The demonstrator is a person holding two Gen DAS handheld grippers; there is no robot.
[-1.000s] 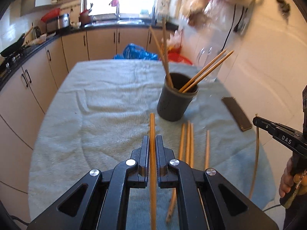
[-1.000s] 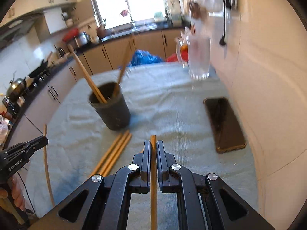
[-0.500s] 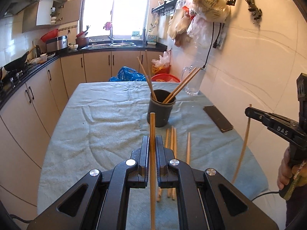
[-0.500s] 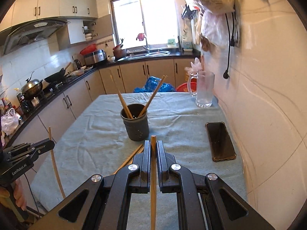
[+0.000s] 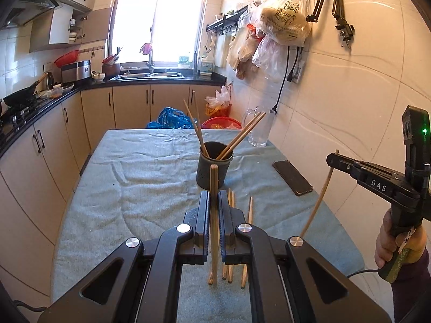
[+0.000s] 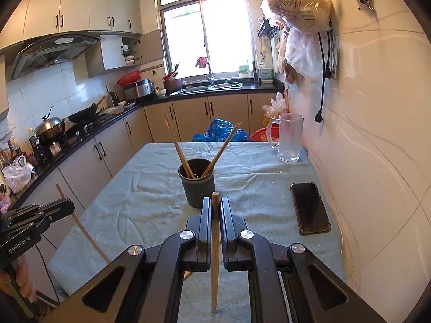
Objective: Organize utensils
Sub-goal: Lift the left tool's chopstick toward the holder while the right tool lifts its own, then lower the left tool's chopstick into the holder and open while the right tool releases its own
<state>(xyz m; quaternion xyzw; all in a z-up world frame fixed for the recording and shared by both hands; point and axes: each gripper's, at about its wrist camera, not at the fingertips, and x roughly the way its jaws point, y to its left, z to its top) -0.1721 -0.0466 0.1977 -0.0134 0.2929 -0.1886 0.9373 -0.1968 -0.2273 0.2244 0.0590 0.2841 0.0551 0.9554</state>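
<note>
Our left tool (image 5: 213, 210) is clenched on a single wooden chopstick (image 5: 214, 215), the stick pinched partway along its length so that it runs between the fingers with its upper end standing clear beyond the tips. Our right tool (image 6: 214, 212) grips a second chopstick (image 6: 215, 255) in the same fashion. We judge that holding each stick mid-shaft and roughly upright leaves one end free to be steered down into a narrow opening.

Straight ahead of both tools stands the dark cylindrical holder (image 6: 197, 185), upright near the middle of the table (image 5: 129, 188), which is covered with a pale blue-green cloth. Four chopsticks (image 6: 180, 148) already lean inside it, splayed to either side, so the middle of the mouth looks open for more.

On the cloth between us and the holder lie several loose chopsticks (image 5: 249, 231), close together and roughly parallel; these remain to be gathered.

Off to the right, near the wall, a black phone (image 6: 309, 207) lies flat, and farther back a glass mug (image 6: 289, 137) stands, both well apart from the holder.
</note>
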